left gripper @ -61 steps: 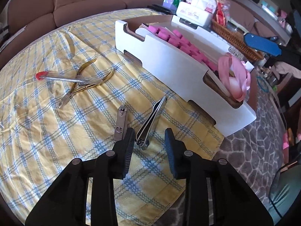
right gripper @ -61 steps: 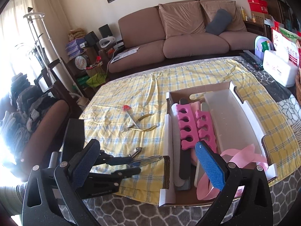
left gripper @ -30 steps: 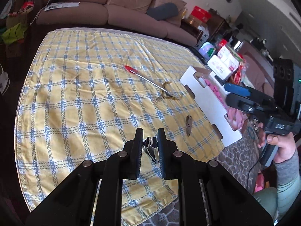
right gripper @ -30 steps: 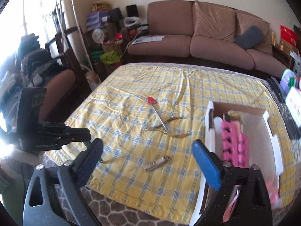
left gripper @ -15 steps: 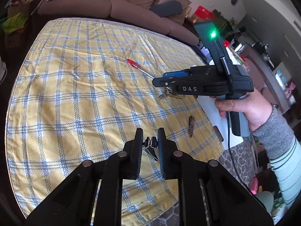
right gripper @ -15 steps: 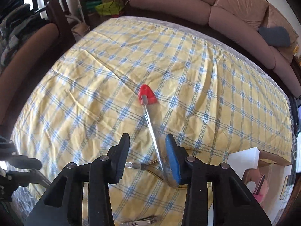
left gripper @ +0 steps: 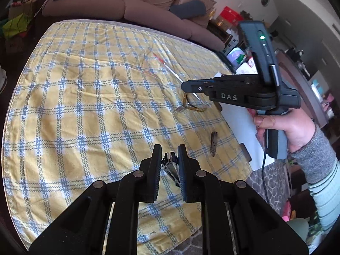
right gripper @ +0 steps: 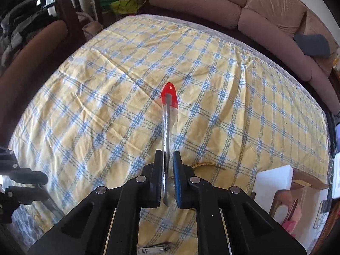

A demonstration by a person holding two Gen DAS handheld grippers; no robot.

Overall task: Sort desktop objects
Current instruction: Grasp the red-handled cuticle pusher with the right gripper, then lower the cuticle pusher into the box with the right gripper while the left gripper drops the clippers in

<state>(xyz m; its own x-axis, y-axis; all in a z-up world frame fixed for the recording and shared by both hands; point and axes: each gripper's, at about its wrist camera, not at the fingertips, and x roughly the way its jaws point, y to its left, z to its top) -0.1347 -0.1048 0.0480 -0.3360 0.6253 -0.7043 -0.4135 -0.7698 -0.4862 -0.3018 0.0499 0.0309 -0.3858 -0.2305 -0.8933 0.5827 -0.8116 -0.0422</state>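
My left gripper (left gripper: 169,152) is shut on a large silver nail clipper (left gripper: 170,163) and holds it above the yellow checked tablecloth (left gripper: 85,106). My right gripper (right gripper: 167,156) is shut on a metal tool in a clear sleeve with a red cap (right gripper: 169,114), which points away from me; it also shows in the left wrist view (left gripper: 170,68). The right gripper body (left gripper: 233,94) hovers over gold cuticle nippers (left gripper: 191,106). A small nail clipper (left gripper: 213,141) lies on the cloth, also visible at the bottom of the right wrist view (right gripper: 153,249).
A white organiser box (right gripper: 274,180) with pink items stands at the table's right edge; its side shows in the left wrist view (left gripper: 240,123). A brown sofa (left gripper: 119,6) is behind the table, a chair (right gripper: 31,59) at its left.
My right gripper has closed on the sleeved red-capped tool and lifted its near end off the cloth. My left gripper still holds the large nail clipper, nearly unmoved.
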